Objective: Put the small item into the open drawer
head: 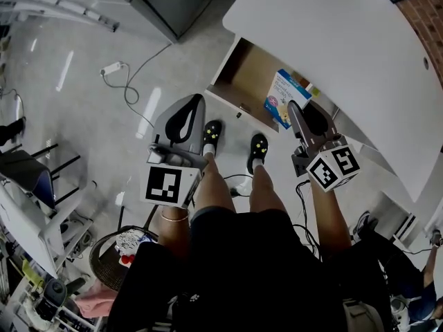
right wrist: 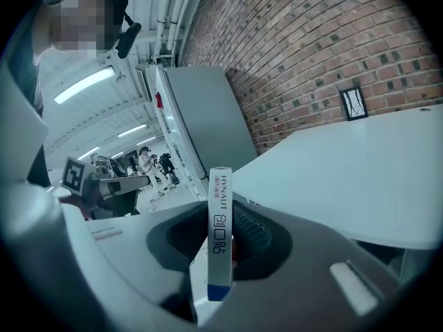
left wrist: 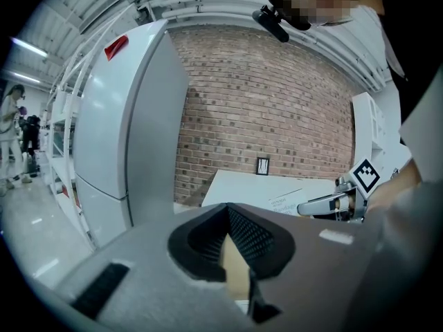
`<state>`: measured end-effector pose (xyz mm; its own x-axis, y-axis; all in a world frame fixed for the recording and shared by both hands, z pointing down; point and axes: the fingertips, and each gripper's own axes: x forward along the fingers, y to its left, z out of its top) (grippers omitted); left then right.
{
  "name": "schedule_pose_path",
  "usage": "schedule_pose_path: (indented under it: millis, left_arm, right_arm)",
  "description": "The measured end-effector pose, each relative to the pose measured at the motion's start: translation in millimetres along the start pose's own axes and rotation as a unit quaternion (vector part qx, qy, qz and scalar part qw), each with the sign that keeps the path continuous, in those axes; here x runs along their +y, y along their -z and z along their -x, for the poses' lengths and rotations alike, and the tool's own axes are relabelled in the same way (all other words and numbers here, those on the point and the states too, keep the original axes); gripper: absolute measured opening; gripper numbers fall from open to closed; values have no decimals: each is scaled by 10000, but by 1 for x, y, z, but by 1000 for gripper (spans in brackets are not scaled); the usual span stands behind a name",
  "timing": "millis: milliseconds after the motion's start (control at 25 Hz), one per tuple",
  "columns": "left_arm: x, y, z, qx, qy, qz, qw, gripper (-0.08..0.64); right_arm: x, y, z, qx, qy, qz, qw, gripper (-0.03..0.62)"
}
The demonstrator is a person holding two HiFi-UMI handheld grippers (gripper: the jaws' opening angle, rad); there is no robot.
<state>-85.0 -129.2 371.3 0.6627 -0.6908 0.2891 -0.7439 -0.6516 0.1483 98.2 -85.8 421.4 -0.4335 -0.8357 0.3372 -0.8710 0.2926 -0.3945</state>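
Where brick wall (head: 423, 11) backs white table (head: 332, 33), open drawer (head: 248, 71), box (head: 285, 95) in jaws.

One camera on the person's head looks steeply down, taking in the left gripper (head: 197, 102), the right gripper (head: 295, 109) and the open drawer (head: 242, 68) ahead of both. Each gripper's own camera rides just behind its jaws, facing along them, the small box (right wrist: 219, 234) close up in the right one. Both share the brick wall (left wrist: 277, 109) ahead, and each catches the other gripper beside it.
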Motion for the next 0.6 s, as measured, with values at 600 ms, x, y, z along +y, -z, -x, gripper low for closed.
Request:
schedule_pose_path:
  millis: [600]
  left_arm:
    - [10, 27, -17, -78, -197, 219, 9995, -3]
  right_arm:
    - [-22, 37, -28, 367, -29, 130, 9992, 94]
